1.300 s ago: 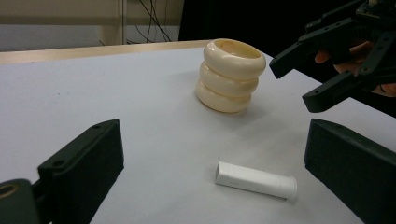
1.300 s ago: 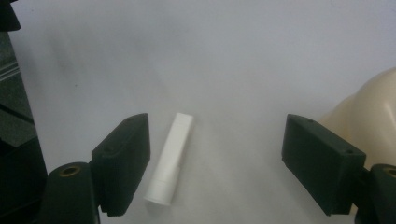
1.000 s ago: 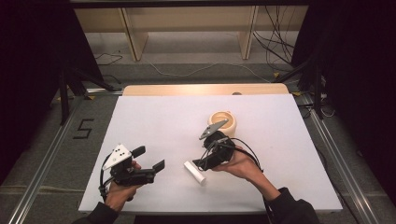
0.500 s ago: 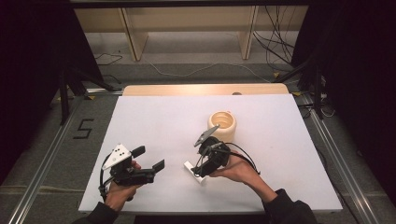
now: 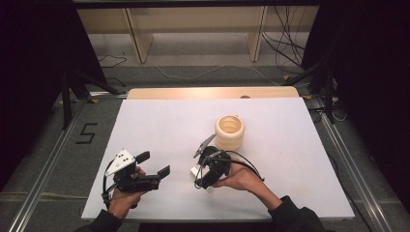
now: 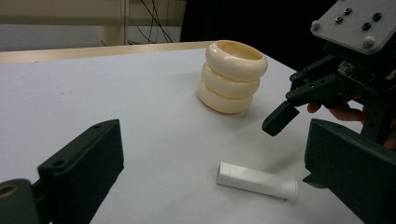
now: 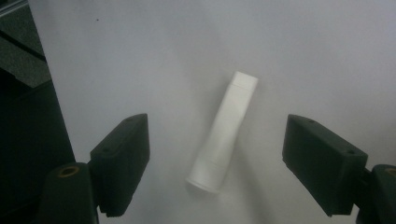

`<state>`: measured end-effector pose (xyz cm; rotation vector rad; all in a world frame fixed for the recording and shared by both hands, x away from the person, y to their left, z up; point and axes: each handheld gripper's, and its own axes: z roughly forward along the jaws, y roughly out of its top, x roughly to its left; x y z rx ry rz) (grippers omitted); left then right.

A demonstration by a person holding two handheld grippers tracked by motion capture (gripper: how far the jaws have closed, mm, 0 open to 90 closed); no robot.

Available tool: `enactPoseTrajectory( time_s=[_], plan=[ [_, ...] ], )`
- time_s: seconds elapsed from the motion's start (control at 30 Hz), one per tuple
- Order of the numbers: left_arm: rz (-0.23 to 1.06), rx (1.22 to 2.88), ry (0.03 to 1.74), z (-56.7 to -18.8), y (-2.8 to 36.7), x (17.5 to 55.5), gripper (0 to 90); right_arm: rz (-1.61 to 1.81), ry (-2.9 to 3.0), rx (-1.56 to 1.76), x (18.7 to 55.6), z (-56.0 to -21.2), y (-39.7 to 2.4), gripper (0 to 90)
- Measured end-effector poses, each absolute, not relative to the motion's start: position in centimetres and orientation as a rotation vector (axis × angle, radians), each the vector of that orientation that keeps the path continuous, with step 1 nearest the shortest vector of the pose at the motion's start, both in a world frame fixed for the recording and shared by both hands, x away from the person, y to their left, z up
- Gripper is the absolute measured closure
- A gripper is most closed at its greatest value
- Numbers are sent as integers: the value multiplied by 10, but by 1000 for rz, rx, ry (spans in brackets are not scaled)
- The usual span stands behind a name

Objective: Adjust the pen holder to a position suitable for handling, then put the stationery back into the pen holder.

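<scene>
The right gripper (image 7: pixel 217 158) had its jaws spread wide above a white tube (image 7: pixel 224 135), which lay flat on the white table (image 5: pixel 159 121) between them, untouched. The left gripper (image 5: pixel 153 165) hovered near the table's front edge with its jaws also apart, holding nothing. A cream ribbed ring stack (image 5: pixel 229 132) stood upright just beyond the right gripper.

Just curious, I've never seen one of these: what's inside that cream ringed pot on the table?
The cream ringed pot stands open-topped; from above, its ribbed inner wall is visible and nothing pokes out. Its bottom is shadowed, so something small lying there cannot be ruled out. From the left tongs' camera, the rim hides the interior.
</scene>
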<state>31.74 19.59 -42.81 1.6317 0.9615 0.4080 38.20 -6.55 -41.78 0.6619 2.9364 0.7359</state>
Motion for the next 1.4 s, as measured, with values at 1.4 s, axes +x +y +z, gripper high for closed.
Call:
enactPoseTrajectory(
  time_s=[1.4],
  plan=[
    [418,1622,964,-427,199,316,39,498,3025,648,392,-435,-42,315]
  ],
)
